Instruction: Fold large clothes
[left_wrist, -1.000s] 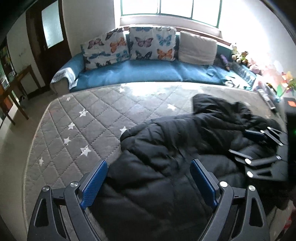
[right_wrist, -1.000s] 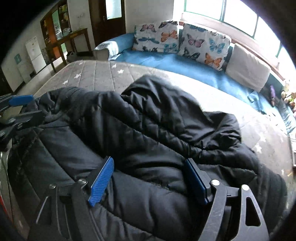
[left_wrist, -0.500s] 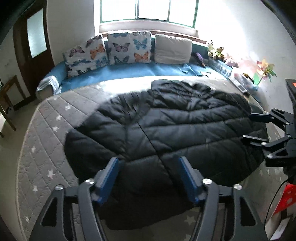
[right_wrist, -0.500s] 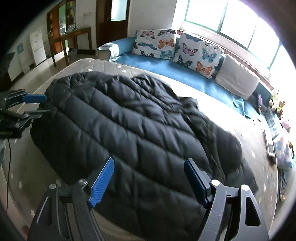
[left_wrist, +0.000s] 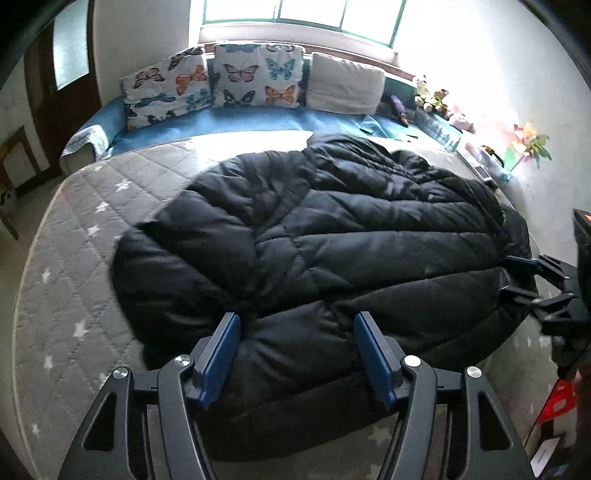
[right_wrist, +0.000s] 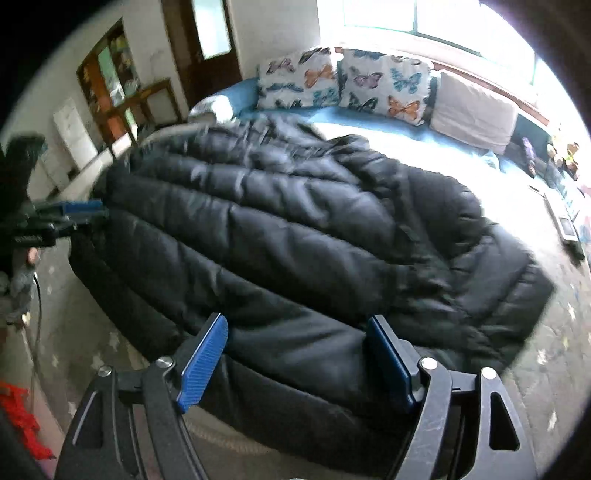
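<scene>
The black puffer coat (left_wrist: 332, 236) covers the middle and right of the mattress (left_wrist: 74, 258), leaving a bare quilted strip along the left side and far-left corner where a gripper could pass. At the far edge, butterfly cushions (left_wrist: 207, 85) and a white pillow (left_wrist: 343, 88) line the blue sofa (left_wrist: 229, 123), closing that side. Near the right wall, small toys (left_wrist: 432, 98) and a pinwheel (left_wrist: 528, 146) crowd the corner. The right gripper (left_wrist: 517, 280) stands at the coat's right edge; the left gripper (left_wrist: 295, 350) hangs over its near hem, fingers (left_wrist: 221, 354) spread.
</scene>
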